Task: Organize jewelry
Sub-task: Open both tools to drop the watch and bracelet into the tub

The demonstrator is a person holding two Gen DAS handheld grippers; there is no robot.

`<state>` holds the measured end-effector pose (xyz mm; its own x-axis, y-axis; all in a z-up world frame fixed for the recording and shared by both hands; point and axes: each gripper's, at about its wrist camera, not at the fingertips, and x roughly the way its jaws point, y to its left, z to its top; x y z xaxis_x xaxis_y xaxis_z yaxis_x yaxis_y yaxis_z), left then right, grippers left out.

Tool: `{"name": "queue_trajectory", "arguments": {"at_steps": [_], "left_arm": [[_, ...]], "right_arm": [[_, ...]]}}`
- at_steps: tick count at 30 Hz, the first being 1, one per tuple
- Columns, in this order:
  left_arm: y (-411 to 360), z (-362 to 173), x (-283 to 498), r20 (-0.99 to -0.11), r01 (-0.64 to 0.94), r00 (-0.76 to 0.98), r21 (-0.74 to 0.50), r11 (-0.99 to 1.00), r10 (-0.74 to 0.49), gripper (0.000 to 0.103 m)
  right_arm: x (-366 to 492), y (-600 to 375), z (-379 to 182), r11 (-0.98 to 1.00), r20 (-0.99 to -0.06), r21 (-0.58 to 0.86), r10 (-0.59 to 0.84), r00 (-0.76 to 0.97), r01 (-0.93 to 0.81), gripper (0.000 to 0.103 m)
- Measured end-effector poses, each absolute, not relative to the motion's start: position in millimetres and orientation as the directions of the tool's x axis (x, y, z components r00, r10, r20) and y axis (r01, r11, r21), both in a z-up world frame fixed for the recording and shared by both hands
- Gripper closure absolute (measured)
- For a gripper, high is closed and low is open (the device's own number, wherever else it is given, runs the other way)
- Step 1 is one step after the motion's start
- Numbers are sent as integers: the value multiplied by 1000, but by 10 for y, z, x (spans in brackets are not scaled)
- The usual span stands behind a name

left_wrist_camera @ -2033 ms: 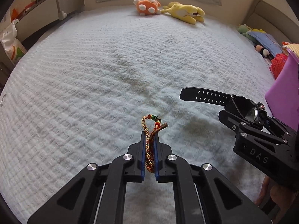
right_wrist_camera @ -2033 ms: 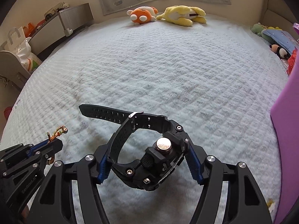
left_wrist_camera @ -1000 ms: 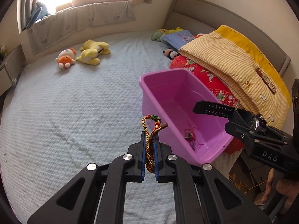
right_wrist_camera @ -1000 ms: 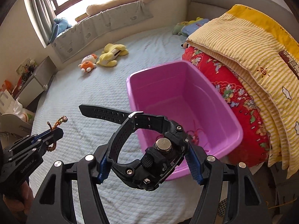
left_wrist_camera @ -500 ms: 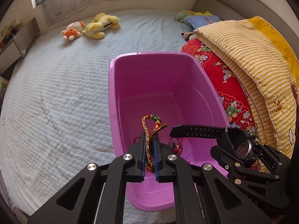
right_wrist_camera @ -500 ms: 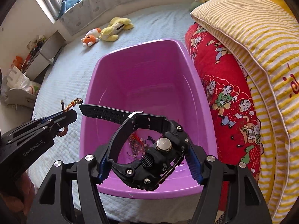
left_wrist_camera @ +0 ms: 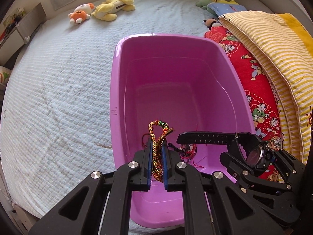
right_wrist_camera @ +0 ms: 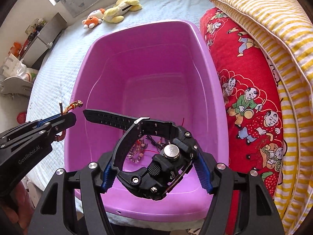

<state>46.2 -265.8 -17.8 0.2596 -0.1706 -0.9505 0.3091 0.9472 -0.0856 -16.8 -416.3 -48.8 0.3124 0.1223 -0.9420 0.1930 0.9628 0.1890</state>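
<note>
Bracelet first, from the left wrist view: the left gripper sits low in the centre of the frame, its jaws just eased a touch wider, the braided cord bracelet between the pads, its looped end poking up past the tips. Directly beyond and beneath those tips lies the pink plastic tub, long axis running away toward the top of the frame — a small tangle of red threads and beads rests on its near floor. At lower right the right gripper carries the black watch.

From the right wrist view, the right gripper grasps the black watch by its case, strap pointing to the left — the tub opens straight below. The left gripper hangs at the tub's left rim. Both loads seem placed for release; the watch sits more squarely over the tub's interior.
</note>
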Motion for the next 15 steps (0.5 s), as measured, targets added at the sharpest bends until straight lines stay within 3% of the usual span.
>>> {"name": "queue_trajectory", "arguments": {"at_steps": [1, 2, 3, 4, 5, 15], "left_arm": [[-2659, -179, 465, -951, 310, 257, -85, 947, -170, 83], [-2658, -173, 466, -951, 310, 256, -89, 947, -174, 67], [-2651, -160, 467, -949, 307, 260, -94, 947, -179, 57], [-2634, -137, 464, -945, 301, 271, -96, 949, -182, 36], [-2616, -109, 459, -940, 297, 286, -96, 950, -184, 27], [-2541, -10, 485, -952, 286, 261, -83, 954, -161, 19]], "right_arm": [[-156, -4166, -493, 963, -946, 186, 121, 301, 197, 37], [-151, -4167, -498, 963, -950, 180, 117, 291, 200, 37], [-136, -4174, -498, 965, -953, 169, 108, 284, 203, 37], [-121, -4185, -499, 966, -956, 156, 96, 276, 205, 37], [-106, -4196, -491, 967, -959, 148, 89, 271, 205, 37], [-133, -4176, -276, 967, -958, 141, 80, 274, 213, 35]]}}
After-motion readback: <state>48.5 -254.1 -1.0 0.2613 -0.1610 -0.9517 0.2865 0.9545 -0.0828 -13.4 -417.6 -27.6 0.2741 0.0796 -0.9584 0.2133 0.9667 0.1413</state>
